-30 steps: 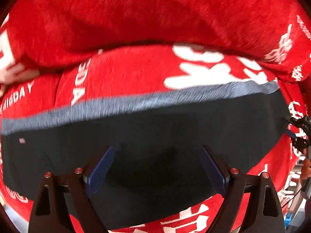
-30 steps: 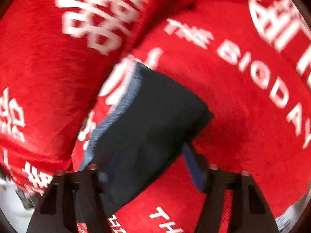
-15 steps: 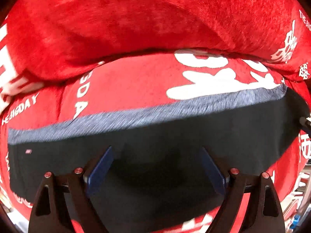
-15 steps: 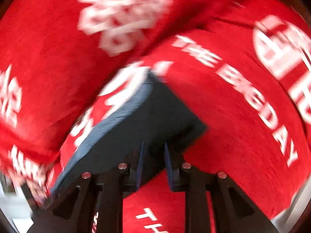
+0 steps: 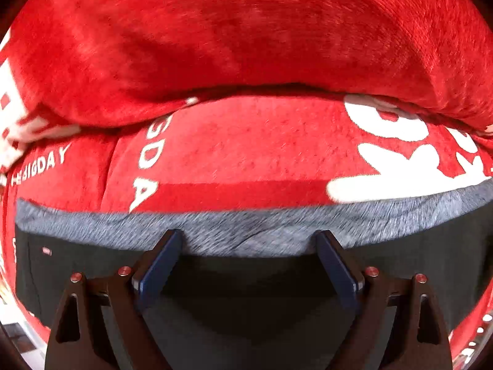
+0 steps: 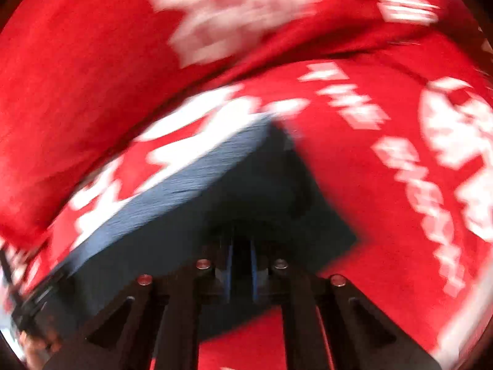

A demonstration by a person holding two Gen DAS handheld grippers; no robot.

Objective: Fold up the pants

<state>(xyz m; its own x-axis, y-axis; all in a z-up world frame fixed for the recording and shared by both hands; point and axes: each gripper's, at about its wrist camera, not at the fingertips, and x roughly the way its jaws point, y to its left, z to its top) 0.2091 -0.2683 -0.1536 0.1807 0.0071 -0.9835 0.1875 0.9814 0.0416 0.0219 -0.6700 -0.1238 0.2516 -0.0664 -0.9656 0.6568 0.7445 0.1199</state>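
Two grippers over the dark pants [image 5: 246,293], which lie flat on a red blanket [image 5: 246,154] with white lettering. Blanket bunches into a thick fold [image 5: 246,37] just beyond the grey waistband [image 5: 246,231]; nothing else blocks access.

Left gripper [image 5: 249,246] points straight down, jaws spread wide, blue fingertips [image 5: 160,265] straddling the waistband edge, not pinching anything.

Right gripper [image 6: 240,265] is tilted steeply down near the pants' corner [image 6: 277,129]. Its jaws have just been closing and now stand nearly together, with dark pants fabric caught between the blue pads [image 6: 228,271].

Left view shows the waistband running full width, plus a small tag [image 5: 46,250] on the pants at left. Right view is motion-blurred and shows the pants' side edge and the blanket to the right of it.
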